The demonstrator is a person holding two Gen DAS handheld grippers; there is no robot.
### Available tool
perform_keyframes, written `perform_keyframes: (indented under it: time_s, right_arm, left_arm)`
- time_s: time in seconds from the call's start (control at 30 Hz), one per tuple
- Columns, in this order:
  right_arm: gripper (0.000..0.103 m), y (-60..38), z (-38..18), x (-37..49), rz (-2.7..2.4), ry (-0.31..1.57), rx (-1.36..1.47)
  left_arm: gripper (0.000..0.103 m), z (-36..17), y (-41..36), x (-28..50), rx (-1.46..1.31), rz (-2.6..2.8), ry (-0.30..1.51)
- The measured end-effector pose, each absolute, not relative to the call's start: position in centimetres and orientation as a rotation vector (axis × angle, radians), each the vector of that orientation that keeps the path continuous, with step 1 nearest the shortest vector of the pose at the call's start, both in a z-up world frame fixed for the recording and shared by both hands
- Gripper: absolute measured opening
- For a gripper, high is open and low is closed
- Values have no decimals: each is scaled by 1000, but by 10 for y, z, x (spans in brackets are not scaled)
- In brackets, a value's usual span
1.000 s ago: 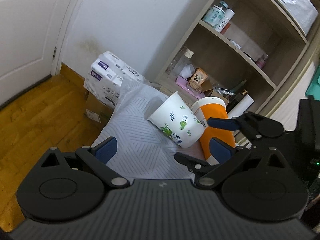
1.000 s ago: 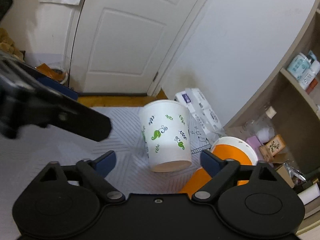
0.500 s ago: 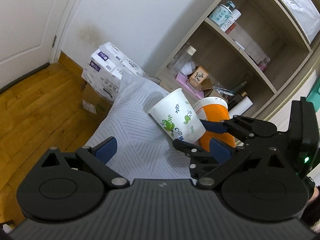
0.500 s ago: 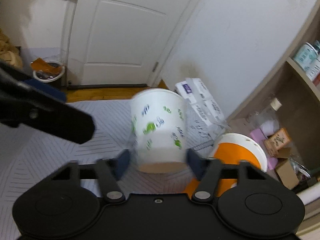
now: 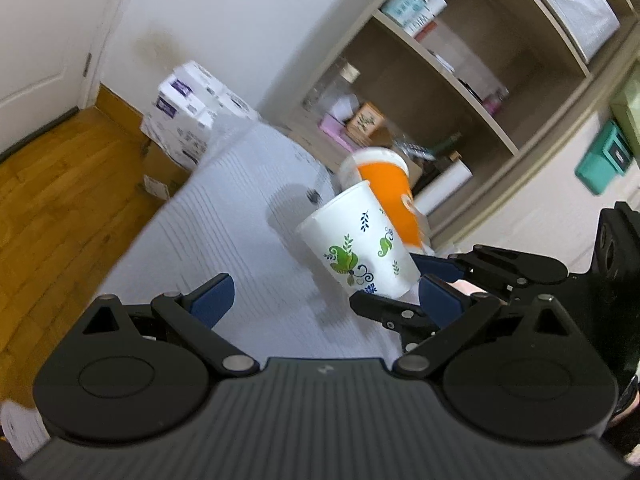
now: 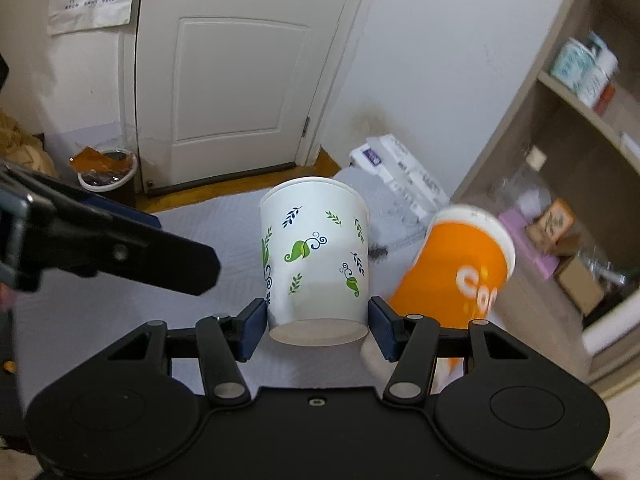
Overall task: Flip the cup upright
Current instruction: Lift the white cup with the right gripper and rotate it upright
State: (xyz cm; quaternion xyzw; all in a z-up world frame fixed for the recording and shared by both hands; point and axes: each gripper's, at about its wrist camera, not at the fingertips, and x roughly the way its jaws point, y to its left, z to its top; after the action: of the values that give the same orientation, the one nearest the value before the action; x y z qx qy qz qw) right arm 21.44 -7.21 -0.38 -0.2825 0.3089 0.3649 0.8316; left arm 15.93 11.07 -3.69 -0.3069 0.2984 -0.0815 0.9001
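Observation:
A white paper cup with green leaf prints (image 6: 316, 256) is held off the white patterned cloth (image 6: 100, 320), its mouth pointing away from the camera. My right gripper (image 6: 318, 328) is shut on its base end. In the left wrist view the cup (image 5: 360, 248) tilts with its mouth up and left, and the right gripper's fingers (image 5: 436, 296) clamp its lower end. My left gripper (image 5: 320, 296) is open and empty, just left of and below the cup. One left finger (image 6: 120, 252) crosses the right wrist view at the left.
An orange paper cup (image 6: 456, 268) leans just right of the white cup, also seen in the left wrist view (image 5: 388, 196). A wooden shelf unit (image 5: 460, 80) with bottles and boxes stands behind. Packs of tissue (image 5: 192, 116) lie on the wood floor by a white door (image 6: 228, 68).
My right gripper closed on the white cup and lifted it off the cloth, turning it toward upright. The left gripper stayed open and drew back slightly.

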Motion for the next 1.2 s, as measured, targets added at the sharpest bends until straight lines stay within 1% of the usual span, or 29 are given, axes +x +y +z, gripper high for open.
perform_keyframes:
  time_s: [0.27,0.4,0.6,0.8,1.2]
  right_arm:
    - [61,-116,-6,188,748,828,-455]
    - [61,-143,-4,176,738,884,-385]
    - [61,-176,-8,159,688,937,-343]
    - [61,-207,-13,151,617,967,-279]
    - [62,-236,-27,157,589,999,-221]
  left_arm:
    - [100,-34,82,140,-606,-249,675]
    - [100,-34,68,136,-611,-299,713]
    - [100,-34,37,142,-610,-398,791]
    - [100,-33,1,146,-587,-477,832]
    - [100,-52,-27,170,-573,-457,872]
